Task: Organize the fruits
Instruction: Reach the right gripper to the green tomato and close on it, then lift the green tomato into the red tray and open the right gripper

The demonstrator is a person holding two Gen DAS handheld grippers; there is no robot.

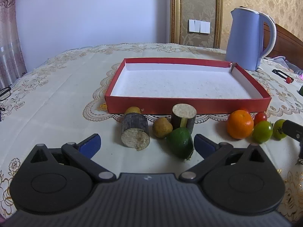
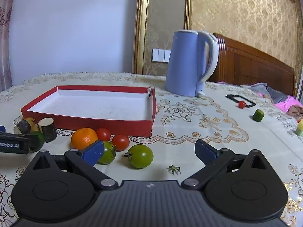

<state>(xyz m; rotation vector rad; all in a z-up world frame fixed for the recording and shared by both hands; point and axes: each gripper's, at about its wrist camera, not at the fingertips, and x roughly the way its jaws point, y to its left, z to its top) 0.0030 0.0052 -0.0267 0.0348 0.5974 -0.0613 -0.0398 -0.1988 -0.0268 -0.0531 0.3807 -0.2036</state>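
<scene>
Both grippers, left gripper [image 1: 146,143] and right gripper [image 2: 149,151], spread fingers before fruit.

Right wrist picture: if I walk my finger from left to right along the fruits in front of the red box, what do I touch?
Upright dark log piece → orange → red tomato → big green tomato → loose little green stem.

You've got a matte red cardboard tray [image 1: 186,106], glossy smooth tomatoes [image 2: 140,156] – and rough-barked cane chunks [image 1: 135,131] on an embroidered cloth tabletop [image 1: 56,94].
</scene>
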